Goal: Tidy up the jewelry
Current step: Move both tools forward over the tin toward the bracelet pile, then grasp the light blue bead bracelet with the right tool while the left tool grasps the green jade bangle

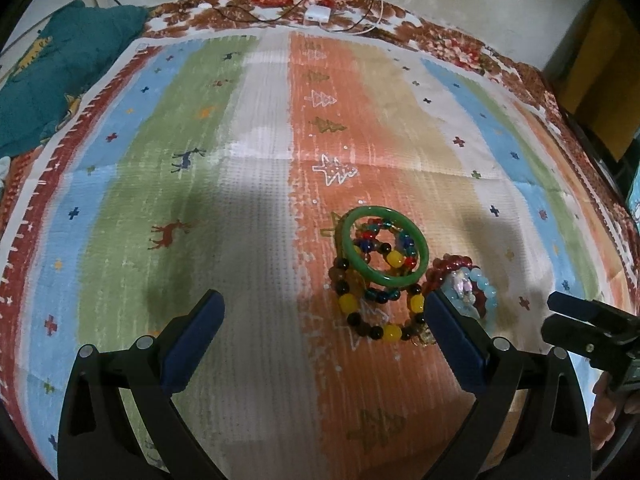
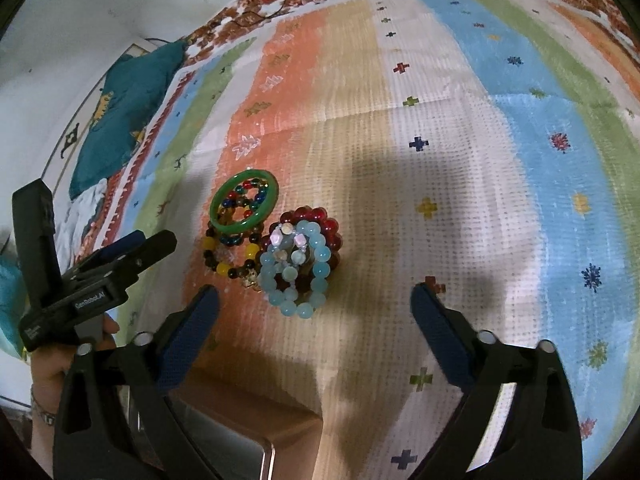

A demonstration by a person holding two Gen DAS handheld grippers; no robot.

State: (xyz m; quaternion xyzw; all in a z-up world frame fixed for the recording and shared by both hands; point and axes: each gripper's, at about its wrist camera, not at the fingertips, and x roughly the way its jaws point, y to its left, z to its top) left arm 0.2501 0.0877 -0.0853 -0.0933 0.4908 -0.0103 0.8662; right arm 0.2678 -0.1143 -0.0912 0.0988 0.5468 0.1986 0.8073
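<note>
Bracelets [image 2: 276, 244] piled on mat | right hand-held gripper [image 2: 316, 300] above, angled down, spread

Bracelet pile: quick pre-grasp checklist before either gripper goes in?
1. Left gripper open, nothing between the fingers: ok.
2. Right gripper open, nothing between the fingers: ok.
3. Green bangle free to lift: ok, it lies on top of the multicolour bead bracelets.
4. Light blue bead bracelet separate from the dark red bead bracelet: not ok, they overlap.
5. Container to sort into: cannot tell; only a tray corner shows.
</note>
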